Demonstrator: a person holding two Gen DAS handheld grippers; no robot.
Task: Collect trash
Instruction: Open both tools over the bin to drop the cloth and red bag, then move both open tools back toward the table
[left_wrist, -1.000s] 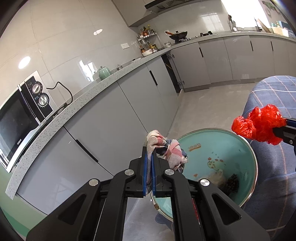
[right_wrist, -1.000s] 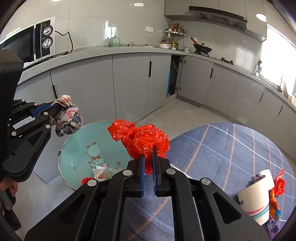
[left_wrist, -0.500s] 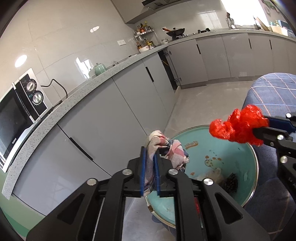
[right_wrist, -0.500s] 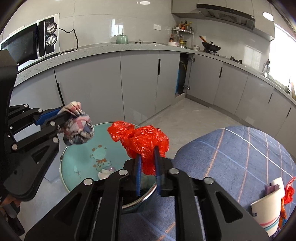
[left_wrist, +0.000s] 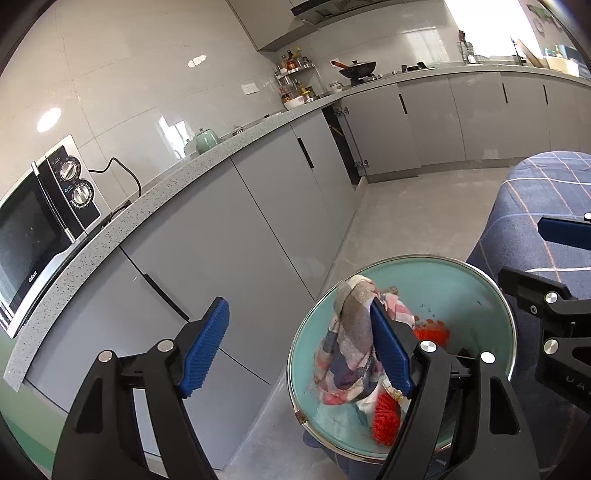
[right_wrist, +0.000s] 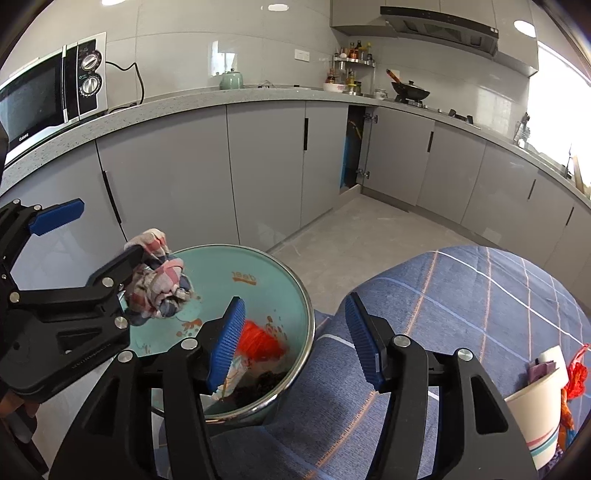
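My left gripper (left_wrist: 299, 350) hangs over the teal bin (left_wrist: 496, 291) with its jaws opening wide. A crumpled plaid cloth (left_wrist: 347, 350) still clings to its right finger, and the pads do not press on it. In the right wrist view the same cloth (right_wrist: 159, 280) hangs from the left gripper (right_wrist: 92, 240) above the bin (right_wrist: 295, 284). My right gripper (right_wrist: 295, 339) is at the bin's near edge, jaws opening with nothing between them. The red plastic bag (right_wrist: 258, 341) lies down inside the bin, among paper and dark scraps.
A table with a blue checked cloth (right_wrist: 461, 295) is to the right of the bin. A paper cup (right_wrist: 535, 406) with red scraps (right_wrist: 576, 373) beside it sits at its right edge. Grey cabinets (right_wrist: 184, 177) and a counter with a microwave (right_wrist: 48, 92) stand behind.
Both grippers have gone from shut to open. The red bag has dropped from the right gripper into the bin. The plaid cloth has come loose and hangs on one left finger.
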